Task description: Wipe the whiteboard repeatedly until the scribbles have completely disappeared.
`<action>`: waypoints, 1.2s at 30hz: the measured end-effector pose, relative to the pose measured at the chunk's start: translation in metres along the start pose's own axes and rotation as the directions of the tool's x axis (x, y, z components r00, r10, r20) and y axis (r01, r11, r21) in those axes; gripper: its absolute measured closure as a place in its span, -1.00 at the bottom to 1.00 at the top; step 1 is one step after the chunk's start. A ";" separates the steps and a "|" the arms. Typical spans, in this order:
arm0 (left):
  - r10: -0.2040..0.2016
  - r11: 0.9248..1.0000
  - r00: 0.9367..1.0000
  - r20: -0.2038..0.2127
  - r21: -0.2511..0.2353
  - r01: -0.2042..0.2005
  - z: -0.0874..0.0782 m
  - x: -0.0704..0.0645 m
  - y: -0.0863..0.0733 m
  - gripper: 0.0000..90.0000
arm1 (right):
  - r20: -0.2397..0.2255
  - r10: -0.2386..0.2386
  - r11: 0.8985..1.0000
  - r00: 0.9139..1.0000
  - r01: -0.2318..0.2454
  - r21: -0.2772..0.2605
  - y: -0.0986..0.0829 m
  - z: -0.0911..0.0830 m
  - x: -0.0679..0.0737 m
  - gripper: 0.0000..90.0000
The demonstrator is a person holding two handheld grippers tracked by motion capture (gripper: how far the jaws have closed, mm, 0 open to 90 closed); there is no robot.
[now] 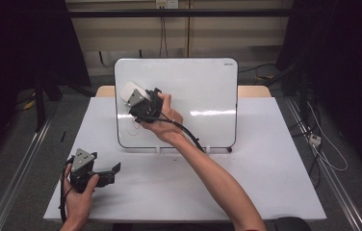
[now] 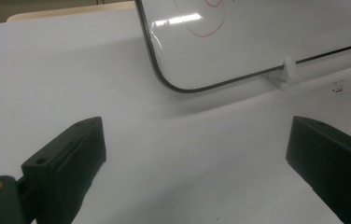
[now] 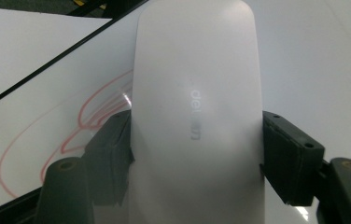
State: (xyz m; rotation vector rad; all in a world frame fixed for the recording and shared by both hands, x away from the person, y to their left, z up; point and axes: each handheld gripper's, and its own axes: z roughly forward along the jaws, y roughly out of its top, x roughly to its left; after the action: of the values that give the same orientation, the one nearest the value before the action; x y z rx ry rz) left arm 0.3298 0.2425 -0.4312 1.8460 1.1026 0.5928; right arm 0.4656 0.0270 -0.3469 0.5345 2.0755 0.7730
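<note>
A white whiteboard (image 1: 193,96) stands upright on the white table (image 1: 265,168). Red scribbled loops (image 1: 133,127) mark its lower left part. My right gripper (image 1: 133,96) is shut on a white eraser (image 1: 130,91) and holds it against the board's upper left area. In the right gripper view the eraser (image 3: 197,93) sits between both jaws, with the red loops (image 3: 85,121) just to its left. My left gripper (image 1: 111,171) rests low over the table's front left, open with nothing between its jaws. The left gripper view has the board's lower corner (image 2: 267,42) and red marks (image 2: 206,23) ahead.
White clip feet (image 2: 288,70) hold the board's bottom edge on the table. The right gripper's black cable (image 1: 188,134) trails along the forearm in front of the board. Loose cables (image 1: 323,144) lie on the floor to the right, and metal rails run along both sides.
</note>
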 end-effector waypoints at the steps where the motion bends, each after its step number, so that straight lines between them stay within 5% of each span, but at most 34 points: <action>1: 0.001 1.000 1.000 -0.001 0.000 -0.001 0.000 0.000 0.000 -0.89 | -0.001 -0.003 1.000 1.000 0.003 -0.001 -0.001 0.000 0.003 -0.30; 14: 0.013 1.000 1.000 -0.002 0.001 -0.013 0.001 -0.002 0.000 -0.89 | -0.045 -0.053 0.999 0.998 0.053 -0.001 -0.018 -0.004 0.034 -0.30; 23: 0.015 1.000 1.000 -0.008 0.002 -0.015 -0.001 0.000 0.000 -0.89 | -0.077 -0.030 1.000 0.997 0.030 0.004 -0.029 -0.005 0.050 -0.32; 36: 0.002 1.000 1.000 -0.004 -0.004 -0.002 -0.001 0.000 0.000 -0.89 | -0.051 -0.044 0.999 0.998 0.044 -0.003 -0.027 -0.007 0.048 -0.30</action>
State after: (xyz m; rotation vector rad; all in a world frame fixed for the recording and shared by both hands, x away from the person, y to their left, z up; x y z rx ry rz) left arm 0.3293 0.2430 -0.4311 1.8430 1.1012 0.5998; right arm 0.4305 0.0342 -0.3889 0.4711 2.1260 0.7698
